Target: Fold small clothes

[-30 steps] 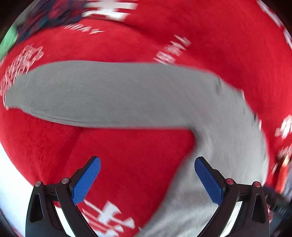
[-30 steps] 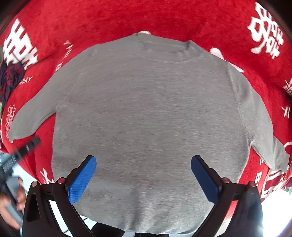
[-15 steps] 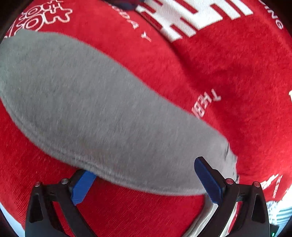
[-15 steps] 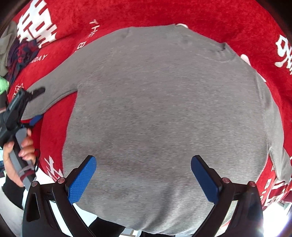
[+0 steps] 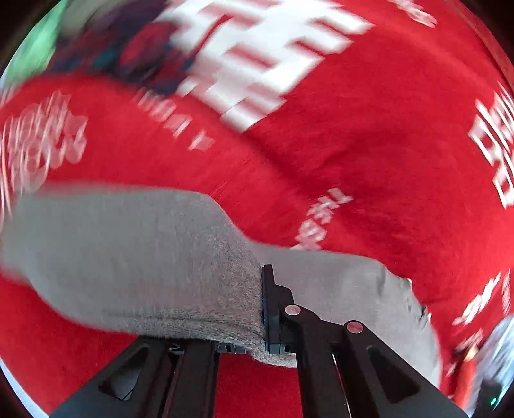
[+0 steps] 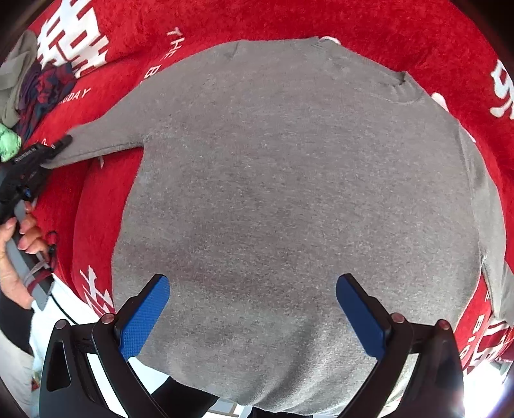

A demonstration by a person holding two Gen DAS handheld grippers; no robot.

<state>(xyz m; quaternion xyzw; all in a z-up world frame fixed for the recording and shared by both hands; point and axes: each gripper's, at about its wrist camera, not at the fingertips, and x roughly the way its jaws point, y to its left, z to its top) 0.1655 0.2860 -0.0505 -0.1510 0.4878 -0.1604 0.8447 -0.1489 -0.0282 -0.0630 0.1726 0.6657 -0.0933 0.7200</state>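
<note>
Sweater point(image 6: 289, 193) lies flat on blanket point(image 6: 401, 25) — clothes pile point(image 6: 35, 93) far left.

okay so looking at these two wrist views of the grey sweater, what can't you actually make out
- Left wrist view: the grey sweater sleeve drapes over one finger of the left gripper, hiding it.
- Left wrist view: motion blur smears the dark clothes pile.
- Right wrist view: the open right gripper hides the sweater's hem.
</note>
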